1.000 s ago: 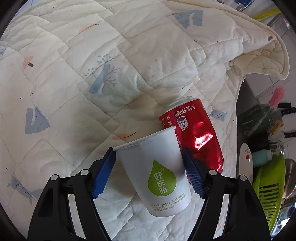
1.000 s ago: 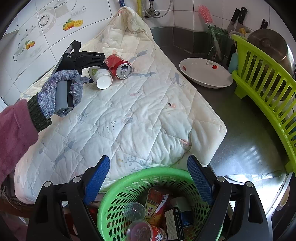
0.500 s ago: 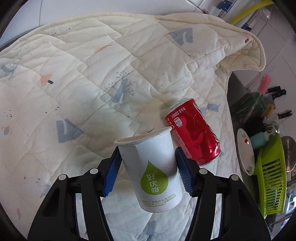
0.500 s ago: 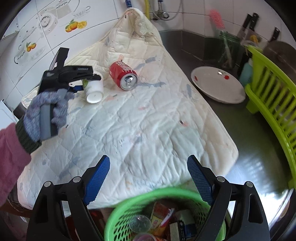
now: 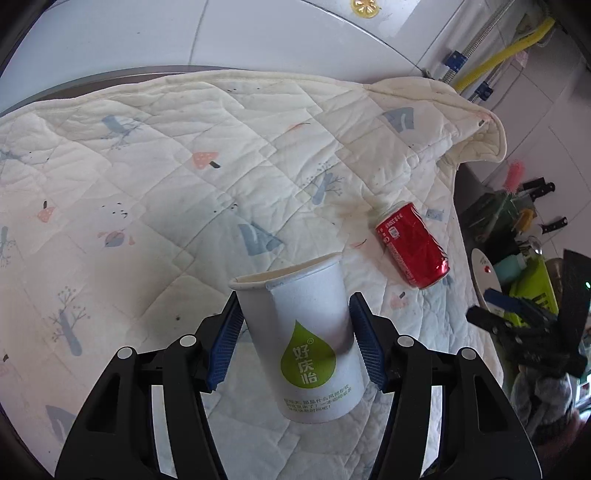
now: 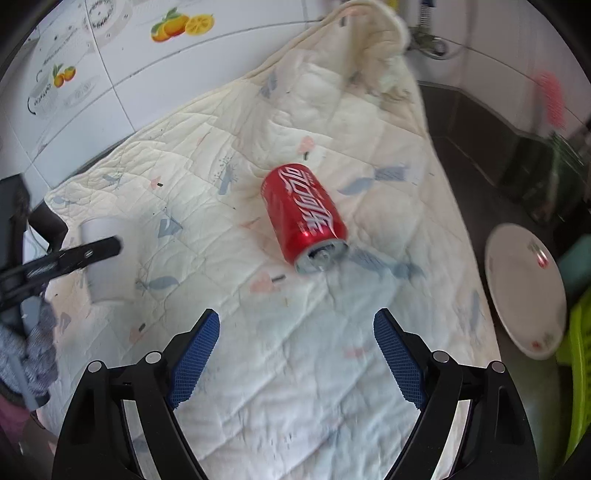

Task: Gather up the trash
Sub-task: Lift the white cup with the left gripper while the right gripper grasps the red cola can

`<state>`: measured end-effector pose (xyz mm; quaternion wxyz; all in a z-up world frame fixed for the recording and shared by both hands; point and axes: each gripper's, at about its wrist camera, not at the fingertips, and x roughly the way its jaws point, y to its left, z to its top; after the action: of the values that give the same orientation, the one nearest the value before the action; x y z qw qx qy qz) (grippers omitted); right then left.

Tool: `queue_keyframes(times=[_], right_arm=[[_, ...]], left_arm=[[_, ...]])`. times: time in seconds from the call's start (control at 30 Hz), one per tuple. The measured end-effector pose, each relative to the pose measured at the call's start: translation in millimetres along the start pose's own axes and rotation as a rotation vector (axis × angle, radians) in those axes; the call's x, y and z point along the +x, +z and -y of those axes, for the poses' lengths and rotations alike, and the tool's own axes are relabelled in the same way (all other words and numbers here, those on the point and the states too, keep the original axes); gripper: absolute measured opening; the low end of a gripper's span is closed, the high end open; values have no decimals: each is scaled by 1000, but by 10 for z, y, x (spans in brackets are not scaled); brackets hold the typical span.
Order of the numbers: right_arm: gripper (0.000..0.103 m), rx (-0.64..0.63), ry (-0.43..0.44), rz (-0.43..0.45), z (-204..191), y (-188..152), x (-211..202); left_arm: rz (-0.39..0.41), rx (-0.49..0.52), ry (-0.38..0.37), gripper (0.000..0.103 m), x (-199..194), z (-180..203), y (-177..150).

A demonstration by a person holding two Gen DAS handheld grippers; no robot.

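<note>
Your left gripper (image 5: 295,336) is closed on a white paper cup with a green droplet logo (image 5: 308,347): both blue ribbed pads (image 5: 225,347) press against its sides, one on each flank, and the cup is held clear above the quilt, its open rim pointing away from you and slightly tilted. Past the cup's rim, ahead and to the right of this gripper, a red aluminium drink can (image 5: 412,245) lies on its side on the cream quilted cover printed with small trees and mushrooms (image 5: 147,184). That cover is spread over the worktop, and its far right corner is bunched up against the white tiled wall (image 5: 258,33).

Your right gripper (image 6: 295,354) is wide open with nothing between its blue pads (image 6: 194,363). It points down at the quilt, and the red can (image 6: 304,218) lies straight ahead of it, well beyond the fingertips, with its silver top end facing back toward the gripper. The picture is blurred here. To the left of this gripper you can see the left gripper (image 6: 92,251) carrying the paper cup (image 6: 105,258), held by a hand in a grey knitted glove (image 6: 22,347). To the right, off the edge of the quilt, a white plate with small red marks (image 6: 524,291) sits on the dark worktop (image 6: 476,155), just beside a lime-green plastic rack (image 6: 580,369).
</note>
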<state>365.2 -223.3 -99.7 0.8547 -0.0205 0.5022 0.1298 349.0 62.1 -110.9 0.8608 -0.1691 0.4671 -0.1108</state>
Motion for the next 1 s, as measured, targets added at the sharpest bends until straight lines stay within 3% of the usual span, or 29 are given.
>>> queue_keyframes(times=[0.33, 0.87, 1.0], right_arm=[[83, -93, -30, -105, 16, 596, 698], [83, -103, -98, -185, 70, 814, 1253], [71, -104, -94, -182, 1, 812, 1290]], left_arm=[[20, -23, 13, 57, -323, -411, -128], [17, -23, 32, 57, -455, -549, -282], [19, -18, 36, 57, -480, -531, -313]])
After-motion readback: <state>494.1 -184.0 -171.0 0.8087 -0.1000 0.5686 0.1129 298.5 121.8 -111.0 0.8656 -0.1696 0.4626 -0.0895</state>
